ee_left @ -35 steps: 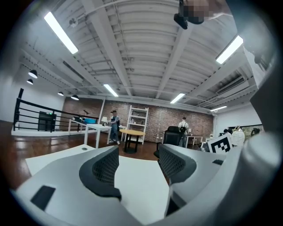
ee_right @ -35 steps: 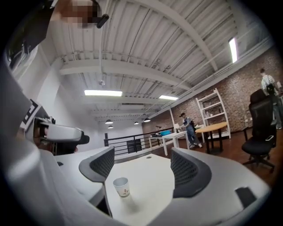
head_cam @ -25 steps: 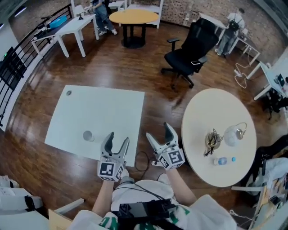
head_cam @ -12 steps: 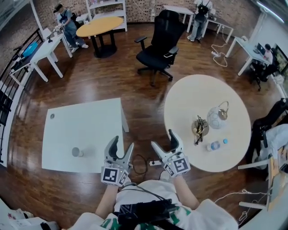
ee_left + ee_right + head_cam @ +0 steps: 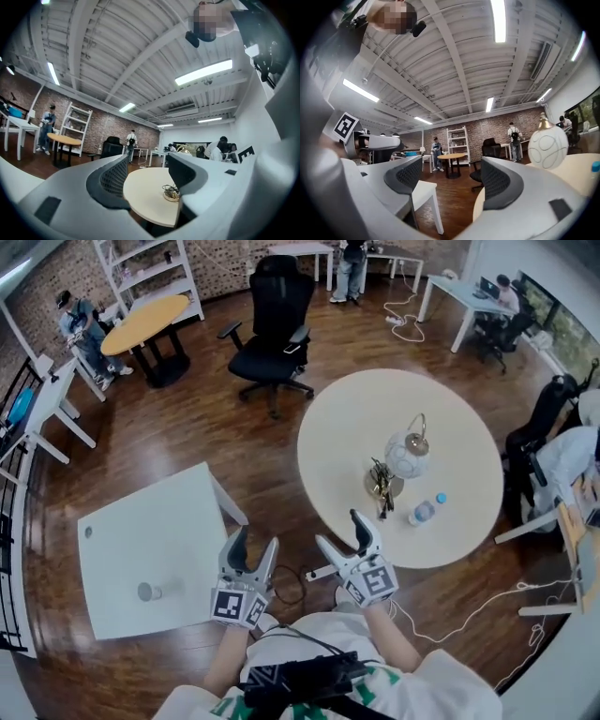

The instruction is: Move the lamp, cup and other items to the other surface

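Closest to the person, the left tongs [image 5: 255,540] and the right tongs [image 5: 340,531] are held side by side over the wooden floor [image 5: 272,446], both pointing away from the body. Each has its jaws spread wide with nothing between them; the gripper views show only the room through the gaps. A cable [image 5: 292,579] lies on the floor just beyond the tongs.

To the left stands the square white bench [image 5: 141,531], with the cup [image 5: 145,592] upright near its closer edge. Ahead and to the right is the round bench [image 5: 347,427]. On it, nearest the person, lies a small bottle [image 5: 422,512] on its side, with a shallow dish [image 5: 382,484] of tangled items beside it and the round white lamp [image 5: 408,454] just behind that. A black office chair [image 5: 272,310] stands farther off.
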The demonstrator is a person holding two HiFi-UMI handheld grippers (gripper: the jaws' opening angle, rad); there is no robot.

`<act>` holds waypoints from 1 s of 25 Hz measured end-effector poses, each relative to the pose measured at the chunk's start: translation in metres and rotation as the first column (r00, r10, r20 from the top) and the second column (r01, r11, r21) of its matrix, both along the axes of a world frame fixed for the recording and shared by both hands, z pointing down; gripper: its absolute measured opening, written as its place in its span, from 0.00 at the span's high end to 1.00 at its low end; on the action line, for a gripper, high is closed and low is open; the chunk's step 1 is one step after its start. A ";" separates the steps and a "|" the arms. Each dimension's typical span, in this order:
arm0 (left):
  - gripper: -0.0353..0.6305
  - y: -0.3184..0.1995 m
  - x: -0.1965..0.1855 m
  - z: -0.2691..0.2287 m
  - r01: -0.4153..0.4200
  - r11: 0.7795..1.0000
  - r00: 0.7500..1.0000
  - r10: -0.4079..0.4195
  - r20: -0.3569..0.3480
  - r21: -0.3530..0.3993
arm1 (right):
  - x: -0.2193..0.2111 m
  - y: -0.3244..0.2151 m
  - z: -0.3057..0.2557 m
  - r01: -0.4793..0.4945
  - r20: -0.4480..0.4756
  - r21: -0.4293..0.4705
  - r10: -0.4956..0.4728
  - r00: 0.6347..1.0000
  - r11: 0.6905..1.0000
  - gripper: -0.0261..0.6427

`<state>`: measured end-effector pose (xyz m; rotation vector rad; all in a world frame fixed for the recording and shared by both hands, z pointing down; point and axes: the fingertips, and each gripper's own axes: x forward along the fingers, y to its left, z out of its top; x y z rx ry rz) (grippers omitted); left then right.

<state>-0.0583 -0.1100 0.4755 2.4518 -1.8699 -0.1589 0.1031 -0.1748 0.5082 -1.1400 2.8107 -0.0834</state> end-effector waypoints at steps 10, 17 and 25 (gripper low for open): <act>0.56 -0.048 0.144 0.021 -0.310 0.950 0.950 0.311 0.030 -0.044 | 0.170 0.004 0.036 -0.335 -0.032 -0.074 0.334 0.942 0.939 0.39; 0.56 -0.064 0.248 0.042 -0.506 0.858 0.858 0.511 0.057 -0.082 | 0.257 0.013 0.061 -0.486 -0.022 -0.160 0.489 0.872 0.859 0.40; 0.56 -0.075 0.324 0.067 -0.592 0.791 0.797 0.603 0.037 -0.154 | 0.320 -0.011 0.105 -0.537 -0.063 -0.190 0.536 0.842 0.822 0.42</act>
